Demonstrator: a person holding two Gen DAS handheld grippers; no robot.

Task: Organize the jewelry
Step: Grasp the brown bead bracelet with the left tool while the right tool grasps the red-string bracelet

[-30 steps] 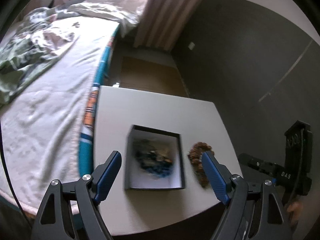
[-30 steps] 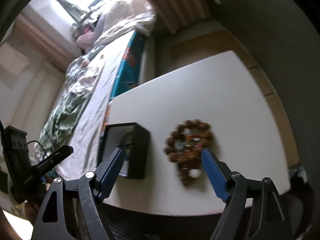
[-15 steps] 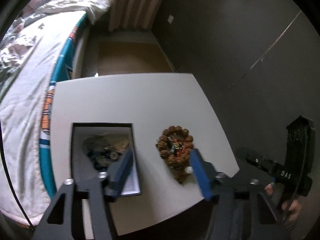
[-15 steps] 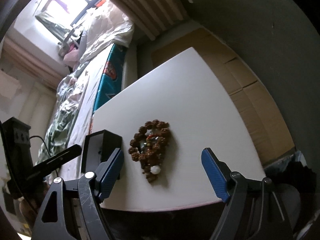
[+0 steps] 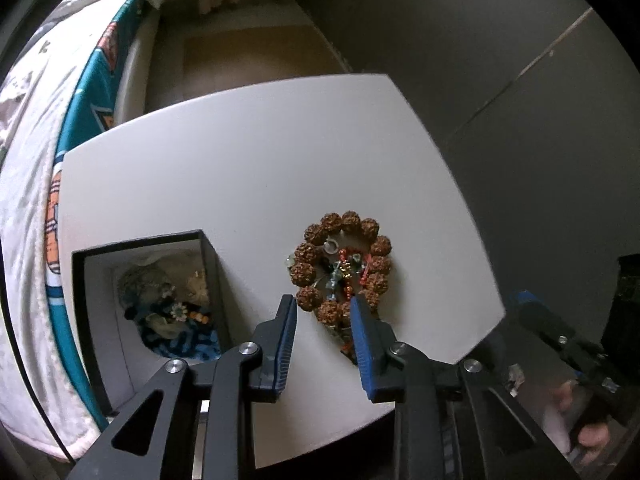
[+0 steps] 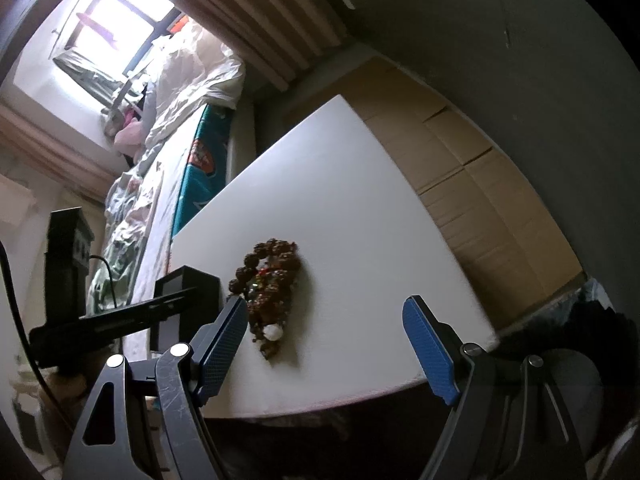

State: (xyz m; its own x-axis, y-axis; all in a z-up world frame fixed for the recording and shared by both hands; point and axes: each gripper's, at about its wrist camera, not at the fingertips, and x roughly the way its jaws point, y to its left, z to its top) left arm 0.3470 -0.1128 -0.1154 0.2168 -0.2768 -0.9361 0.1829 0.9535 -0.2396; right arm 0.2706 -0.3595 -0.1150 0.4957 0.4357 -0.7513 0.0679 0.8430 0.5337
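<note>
box (image 5: 96,320): on counter (image 5: 240,160), some jewelry already inside
bead pile (image 5: 344,268): right of box, not yet packed
left claw (image 5: 324,320): part-closed around pile's near edge, grip unclear
right claw (image 6: 324,344): spread, empty

White square tabletop (image 5: 248,168), matte. Bed alongside its left edge: white quilted cover (image 5: 24,208) over a teal patterned sheet (image 5: 86,116). Beige vertical-ribbed curtain (image 6: 256,20) beside a bright window (image 6: 108,28). Tan cardboard boxes (image 6: 472,184) on the floor against a dark grey wall (image 5: 500,40).
</note>
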